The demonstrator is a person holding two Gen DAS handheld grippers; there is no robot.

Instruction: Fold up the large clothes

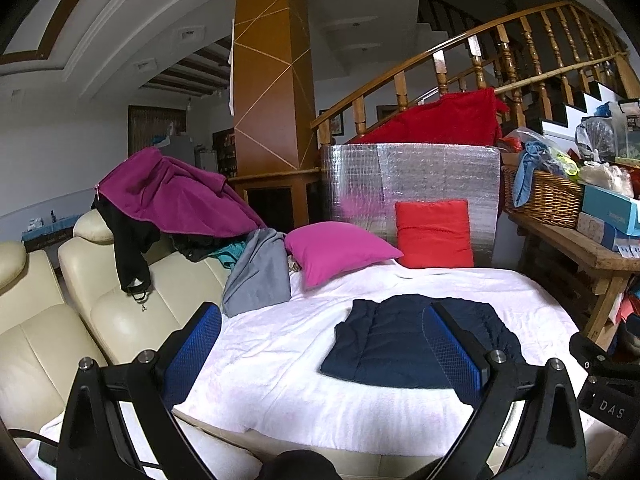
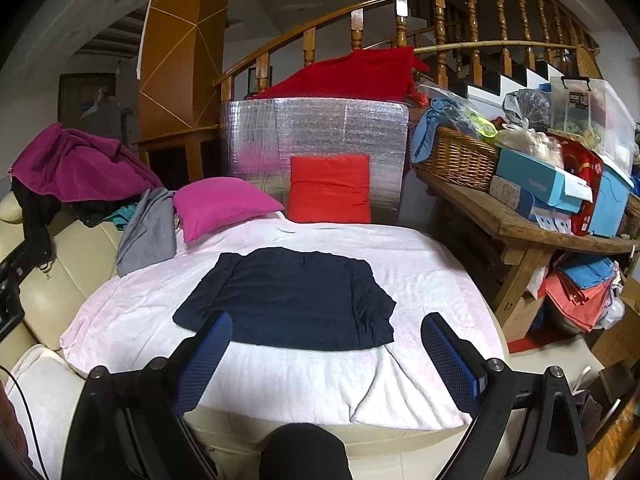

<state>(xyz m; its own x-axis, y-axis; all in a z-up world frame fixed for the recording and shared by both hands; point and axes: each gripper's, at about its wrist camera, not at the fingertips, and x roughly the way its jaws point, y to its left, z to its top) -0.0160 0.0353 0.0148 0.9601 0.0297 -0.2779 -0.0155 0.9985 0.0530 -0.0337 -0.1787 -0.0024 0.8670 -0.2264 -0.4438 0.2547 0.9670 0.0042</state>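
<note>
Navy garment [image 2: 292,300] lies flat mid-sofa on the white blanket [image 2: 280,380], spread wide, likely so its edges are easy to pinch. Left gripper [image 1: 320,344] and right gripper [image 2: 326,354] hover at the near edge, jaws released, grasping nothing. Pink cushion [image 2: 224,204] and grey cloth [image 2: 148,228] are pushed back, apparently to free folding space.

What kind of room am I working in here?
Most likely a lived-in home living room: a cream leather sofa, a wooden staircase railing behind, and a cluttered wooden bench with a wicker basket.
</note>
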